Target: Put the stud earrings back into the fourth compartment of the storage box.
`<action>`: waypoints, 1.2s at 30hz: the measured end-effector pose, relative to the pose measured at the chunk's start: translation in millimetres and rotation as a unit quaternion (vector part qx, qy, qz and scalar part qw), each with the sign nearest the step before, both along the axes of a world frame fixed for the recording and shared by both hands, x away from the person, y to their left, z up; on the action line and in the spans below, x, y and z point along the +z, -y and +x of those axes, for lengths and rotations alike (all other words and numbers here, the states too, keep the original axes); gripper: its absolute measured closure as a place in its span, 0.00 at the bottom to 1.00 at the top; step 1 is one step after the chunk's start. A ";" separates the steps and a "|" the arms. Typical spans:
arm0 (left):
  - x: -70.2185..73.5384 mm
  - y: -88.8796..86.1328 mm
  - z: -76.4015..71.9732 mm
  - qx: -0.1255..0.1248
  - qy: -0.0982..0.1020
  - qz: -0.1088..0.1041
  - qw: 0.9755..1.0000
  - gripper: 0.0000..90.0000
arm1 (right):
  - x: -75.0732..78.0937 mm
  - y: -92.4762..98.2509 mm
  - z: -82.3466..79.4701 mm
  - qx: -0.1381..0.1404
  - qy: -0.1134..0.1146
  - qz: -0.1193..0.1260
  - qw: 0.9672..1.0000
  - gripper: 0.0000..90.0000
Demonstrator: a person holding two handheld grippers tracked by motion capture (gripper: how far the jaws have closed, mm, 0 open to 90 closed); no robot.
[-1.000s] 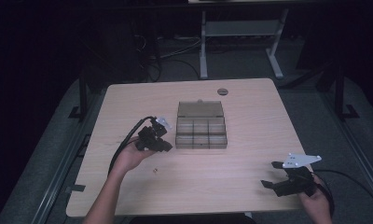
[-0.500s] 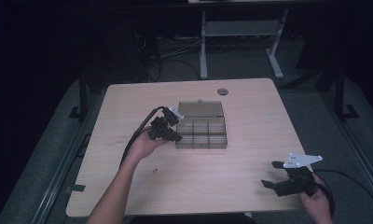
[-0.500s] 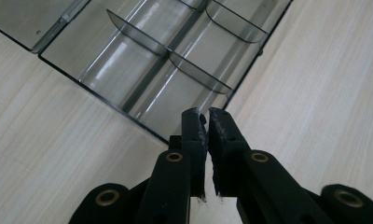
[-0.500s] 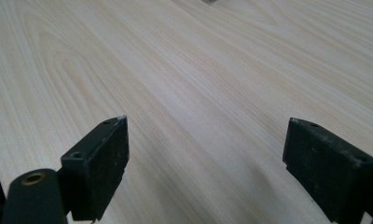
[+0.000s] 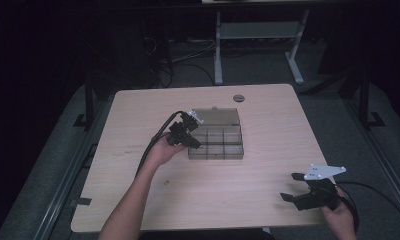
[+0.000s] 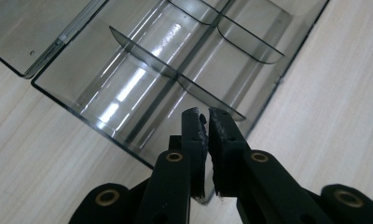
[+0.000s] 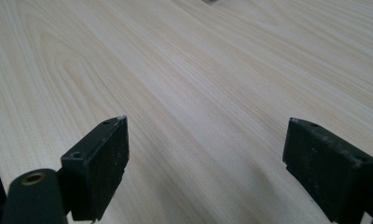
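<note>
A pale, wood-grained rectangular table (image 5: 268, 200) carries the work. Near its centre, slightly toward twelve o'clock, a smoke-grey transparent plastic organiser box (image 5: 220, 142) with dividers lies open, its flat hinged lid (image 5: 219, 116) folded back toward twelve o'clock. In the left gripper view, the box (image 6: 184, 60) is seen to be split into compartments by curved dividers, and nothing can be made out in those that are visible.

The black two-jaw left gripper (image 5: 192, 145) is held at the box's nine o'clock edge, its jaws pointed over the near compartments. In its own view the left gripper (image 6: 207, 122) shows jaws pressed nearly together, with only a thin slit between the pads; whether some tiny item is pinched there cannot be told. The black right gripper (image 5: 290, 187), topped by a grey three-cornered plate, is held near the table's five o'clock corner, well apart from the box, and its jaws stand wide apart over bare wood in the right gripper view (image 7: 205, 163). A very small pale object (image 5: 164, 181) lies on the table at about seven o'clock from the box, too small to identify.

The step in hand is judged to be a delivery to, or sorting into, the box. Next, the closed tips would have to be set squarely above one compartment, clear of its dividers, before any release is attempted.
</note>
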State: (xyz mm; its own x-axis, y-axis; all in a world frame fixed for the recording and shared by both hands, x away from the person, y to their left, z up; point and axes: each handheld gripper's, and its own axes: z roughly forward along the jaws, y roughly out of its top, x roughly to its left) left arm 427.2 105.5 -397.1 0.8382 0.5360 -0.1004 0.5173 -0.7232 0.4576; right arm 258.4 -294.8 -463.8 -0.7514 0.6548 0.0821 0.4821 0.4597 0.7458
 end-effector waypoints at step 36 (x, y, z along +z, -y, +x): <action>-30.2 15.0 19.6 0.001 -0.022 0.053 0.998 0.89 | -0.3 -0.9 -0.2 0.004 -0.004 0.001 1.000 0.16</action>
State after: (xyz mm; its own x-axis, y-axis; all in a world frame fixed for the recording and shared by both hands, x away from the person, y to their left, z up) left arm 446.9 90.4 -427.2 0.8332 0.5472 -0.0796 0.5367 -0.7655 0.3549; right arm 258.2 -293.9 -464.1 -0.7555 0.6490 0.0896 0.4848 0.4618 0.7428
